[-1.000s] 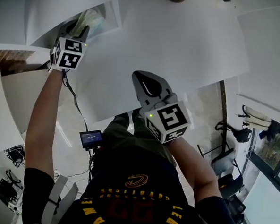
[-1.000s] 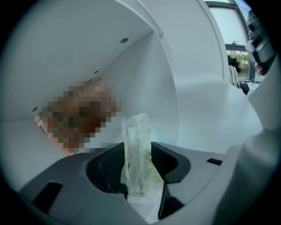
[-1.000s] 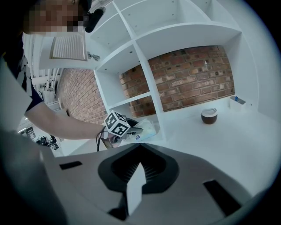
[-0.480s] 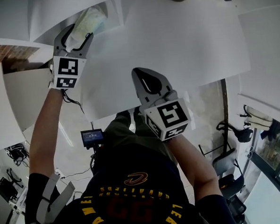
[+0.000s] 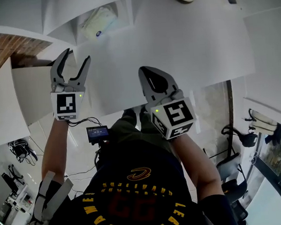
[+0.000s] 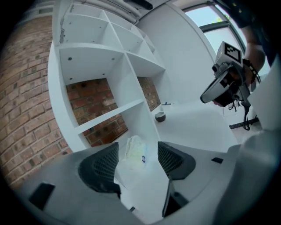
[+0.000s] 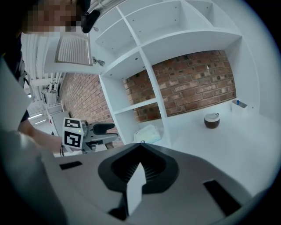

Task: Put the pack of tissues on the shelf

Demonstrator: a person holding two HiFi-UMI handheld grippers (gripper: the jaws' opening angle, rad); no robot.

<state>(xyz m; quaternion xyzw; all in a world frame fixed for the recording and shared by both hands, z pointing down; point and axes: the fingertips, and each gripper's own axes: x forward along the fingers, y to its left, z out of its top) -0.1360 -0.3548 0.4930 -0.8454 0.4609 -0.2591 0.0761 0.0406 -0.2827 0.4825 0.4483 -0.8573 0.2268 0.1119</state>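
White laminate makes up nearly all of the scene: a shelf unit point(image 7: 151, 83) of open compartments stands against a red brick wall point(image 7: 193, 83), and a white table point(image 5: 188, 40) runs out from its foot. The pack of tissues point(image 5: 98, 23) lies in the lowest compartment, under a shelf board and just beside the upright divider point(image 6: 141, 118) that closes that bay on one side.

The left gripper point(image 5: 76, 55) is held in the air outside the shelf, well apart from the pack and pointing towards it. Its jaws have just been opening and stand spread wide with nothing between the pads; in the left gripper view the pack shows through the gap, farther off, with only bare white surface between.

The right gripper point(image 5: 145, 71) hangs over the table's near edge, its jaws pressed together on nothing.

On the table, beyond the divider and clear of the pack's compartment, sits a small brown cup point(image 7: 211, 120) with a pale lid, and a small dark-tipped object point(image 7: 239, 104) stands near the far wall panel. Below the left gripper a cable point(image 5: 86, 121) runs to a small lit screen point(image 5: 97, 132). The person wears a black shirt point(image 5: 136, 195) with yellow print.
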